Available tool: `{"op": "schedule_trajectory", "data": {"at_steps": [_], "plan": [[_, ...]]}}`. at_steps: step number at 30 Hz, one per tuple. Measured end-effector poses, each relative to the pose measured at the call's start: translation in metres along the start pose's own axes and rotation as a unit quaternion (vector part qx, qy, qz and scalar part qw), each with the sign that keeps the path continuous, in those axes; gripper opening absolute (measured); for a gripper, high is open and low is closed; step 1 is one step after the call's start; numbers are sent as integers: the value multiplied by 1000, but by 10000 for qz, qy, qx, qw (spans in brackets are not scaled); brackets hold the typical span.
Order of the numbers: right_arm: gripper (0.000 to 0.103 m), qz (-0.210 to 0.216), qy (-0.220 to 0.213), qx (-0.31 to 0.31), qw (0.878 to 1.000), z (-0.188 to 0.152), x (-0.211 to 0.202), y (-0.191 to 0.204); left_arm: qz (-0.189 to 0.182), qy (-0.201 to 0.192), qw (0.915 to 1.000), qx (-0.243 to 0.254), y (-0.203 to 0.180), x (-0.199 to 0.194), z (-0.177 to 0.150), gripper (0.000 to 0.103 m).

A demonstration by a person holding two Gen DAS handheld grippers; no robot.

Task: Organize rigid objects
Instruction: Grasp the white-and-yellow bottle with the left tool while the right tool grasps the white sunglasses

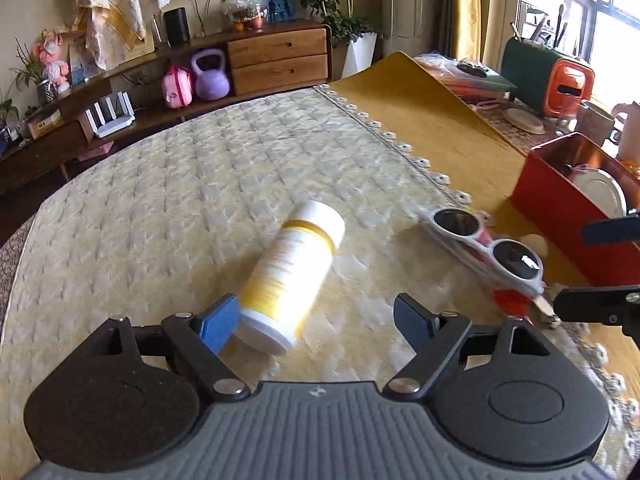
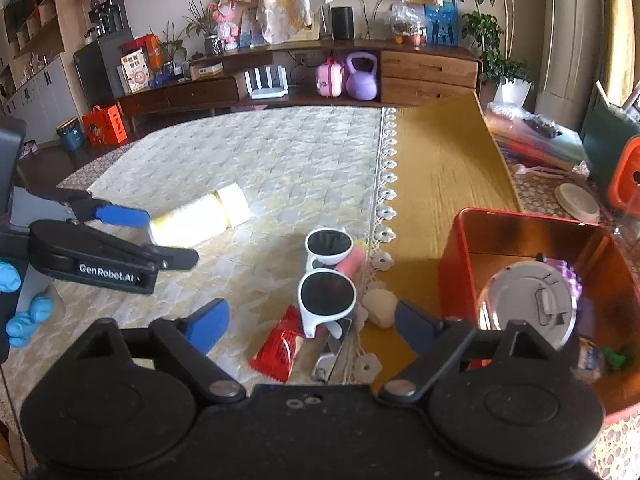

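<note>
A white and yellow bottle [image 1: 291, 272] lies on its side on the cream quilted cloth, its base between the open fingers of my left gripper [image 1: 316, 318]. It also shows in the right wrist view [image 2: 200, 218], with the left gripper [image 2: 160, 236] around its end. White sunglasses [image 1: 488, 246] lie to the right; in the right wrist view the sunglasses [image 2: 328, 280] lie just ahead of my open, empty right gripper [image 2: 308, 326]. A red packet [image 2: 280, 348], a beige lump [image 2: 380, 306] and a small metal item [image 2: 332, 354] lie beside them.
A red tin box [image 2: 456, 264] at the right holds a round metal lid [image 2: 528, 304] and small items; it also shows in the left wrist view [image 1: 560, 208]. A yellow mat [image 2: 440, 168] covers the table's right part. A green and orange box [image 1: 544, 76] stands farther back.
</note>
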State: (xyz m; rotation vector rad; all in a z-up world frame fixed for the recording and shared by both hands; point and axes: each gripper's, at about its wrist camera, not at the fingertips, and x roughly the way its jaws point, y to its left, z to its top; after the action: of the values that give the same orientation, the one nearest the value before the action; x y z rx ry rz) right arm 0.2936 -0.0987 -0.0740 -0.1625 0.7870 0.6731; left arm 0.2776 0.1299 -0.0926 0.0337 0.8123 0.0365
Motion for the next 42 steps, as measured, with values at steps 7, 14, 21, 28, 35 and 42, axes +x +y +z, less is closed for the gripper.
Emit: {"op": "schedule_trajectory", "data": {"at_steps": [7,14,21,28,35,42], "plan": [[73,29,182,186,9997,0,24,-2,-3,34,10000,-22,9,14,1,84],[68,-61,211,112,9997,-1,36,1,72,104,9999,-94,15,35,3,84],[58,-230,201,-257,9992,0,42,13,120,142,9998,-88,16,49,0,84],[40,-303,303,132,9990,0,50,1,103,49,9999,-111,17,49,-1,82],[40,-316,285,153,9990,0,50,1,89,10,9999,-65,13,47,1,55],[39,-286,203,35,9994,0,45,5,195,26,9998,8,8,45,3,46]]}}
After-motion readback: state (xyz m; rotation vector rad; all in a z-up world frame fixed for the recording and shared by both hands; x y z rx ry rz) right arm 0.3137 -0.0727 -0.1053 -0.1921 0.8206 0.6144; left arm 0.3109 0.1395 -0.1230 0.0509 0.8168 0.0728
